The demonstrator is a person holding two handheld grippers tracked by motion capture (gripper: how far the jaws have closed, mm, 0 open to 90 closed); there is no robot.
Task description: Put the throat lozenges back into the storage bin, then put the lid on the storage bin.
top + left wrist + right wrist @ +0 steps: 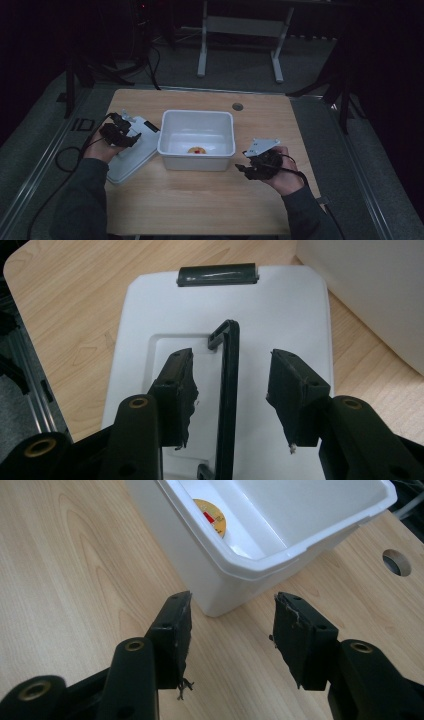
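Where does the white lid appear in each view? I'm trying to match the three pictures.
High view: the white lid lies left of the white bin, under the left gripper.
Left gripper view: centre, its black handle between the open jaws.
Right gripper view: not in it.
Shared landmark: the bin on the wooden table.

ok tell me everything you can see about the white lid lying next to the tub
The white lid looks like smooth plastic, a rounded rectangle lying flat on the wooden table, just left of the white tub in the high view. A dark clip sits on its far edge, and a thin black handle stands up from a shallow recessed panel in its middle. The left gripper hovers over it, its fingers open on either side of that handle without pressing it.
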